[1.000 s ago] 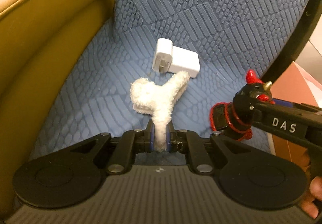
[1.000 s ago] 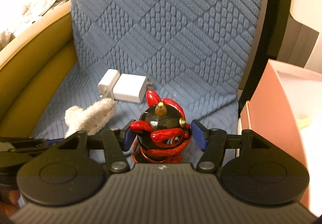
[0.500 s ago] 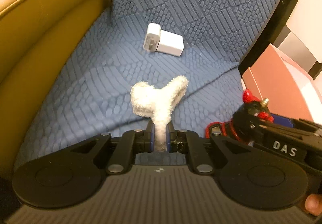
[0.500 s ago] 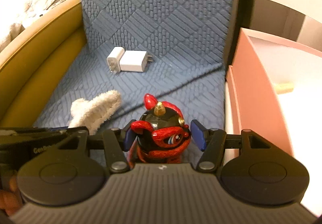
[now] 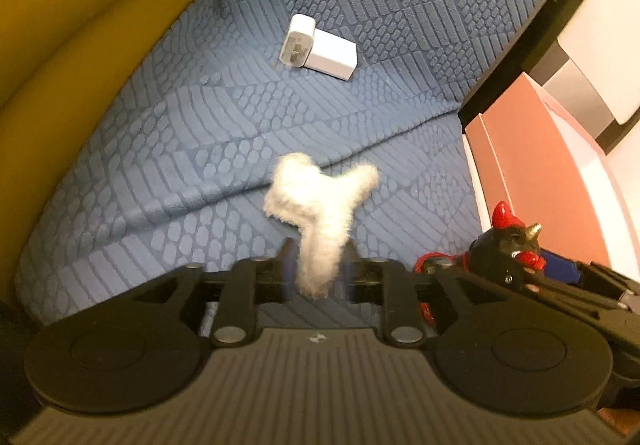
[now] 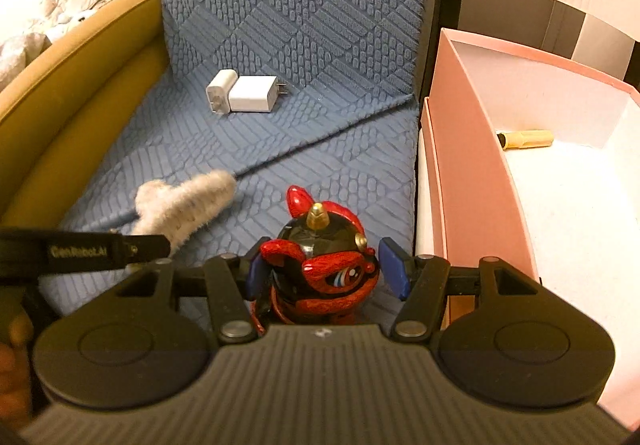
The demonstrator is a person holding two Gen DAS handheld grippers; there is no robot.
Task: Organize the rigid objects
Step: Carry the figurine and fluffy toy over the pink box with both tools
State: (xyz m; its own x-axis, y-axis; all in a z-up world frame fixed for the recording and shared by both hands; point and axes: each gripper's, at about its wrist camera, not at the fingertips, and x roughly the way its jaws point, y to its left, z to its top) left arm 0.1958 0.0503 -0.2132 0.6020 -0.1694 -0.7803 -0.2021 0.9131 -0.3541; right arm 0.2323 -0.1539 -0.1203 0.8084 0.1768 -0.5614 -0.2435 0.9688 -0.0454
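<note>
The left claw (image 5: pixel 318 269) is opening right now. The fluffy white toy (image 5: pixel 320 205) is between its two sides, and they no longer squeeze it. It looks blurry, so it may be slipping free above the blue cushion (image 5: pixel 160 149).

The right claw (image 6: pixel 324 273) is closed on the red and black figurine (image 6: pixel 320 257). Its blue pads (image 6: pixel 394 269) stand at the figurine's two sides, and the figurine sits up straight between them. It is over the front of the cushion, just beside the pink box (image 6: pixel 472 173).

The figurine looks hard and shiny, so I think it could slip. Its little horn and red ears stick out and might snap. The round body is the best place to hold it, and that is where the pads are.

The fluffy toy looks soft and very light. It will bend and flop, so it is not really a hard thing. A pinch on its thin stem works fine.

The white chargers (image 6: pixel 246 97) lie far back on the cushion, touching each other. They look hard, smooth and boxy. The flat sides are good to grab, not the metal prongs.

Counting: one figurine, one fluffy toy, two chargers, one pink box. Inside the box lies one small tan stick (image 6: pixel 526 139); I cannot tell what it is.
</note>
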